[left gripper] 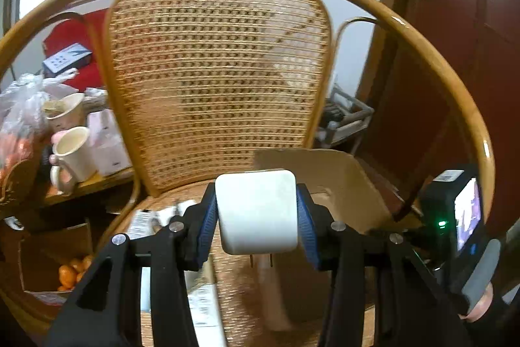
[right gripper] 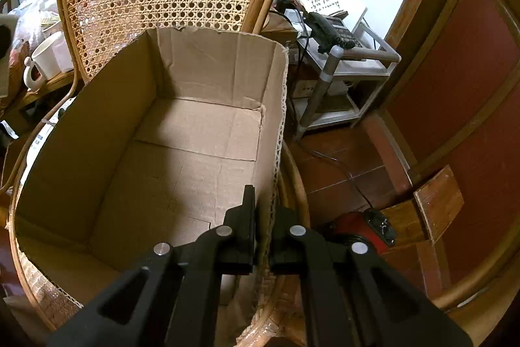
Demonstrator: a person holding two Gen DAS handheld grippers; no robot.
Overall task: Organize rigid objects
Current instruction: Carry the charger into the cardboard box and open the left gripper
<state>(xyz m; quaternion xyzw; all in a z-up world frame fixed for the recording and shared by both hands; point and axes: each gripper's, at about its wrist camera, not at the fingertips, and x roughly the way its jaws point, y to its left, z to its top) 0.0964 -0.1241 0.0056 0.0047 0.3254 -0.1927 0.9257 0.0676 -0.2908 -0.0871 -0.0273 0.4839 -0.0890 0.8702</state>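
Observation:
My left gripper [left gripper: 256,213] is shut on a white charger block [left gripper: 256,210] with metal prongs pointing down, held above the woven seat of a rattan chair [left gripper: 214,80]. An open cardboard box [right gripper: 182,132] stands on the chair seat; its inside looks empty. It also shows in the left wrist view [left gripper: 331,184] to the right of the charger. My right gripper [right gripper: 264,217] is shut on the box's right wall [right gripper: 269,184], one finger inside and one outside. The right gripper's body with its lit screen shows in the left wrist view [left gripper: 461,213].
Left of the chair a low table holds white mugs [left gripper: 73,152], plastic bags and a pink box. A box of oranges [left gripper: 73,272] sits below. Right of the chair stand a metal shelf with a telephone [right gripper: 328,31], a cable on the tiled floor and a red door [right gripper: 471,106].

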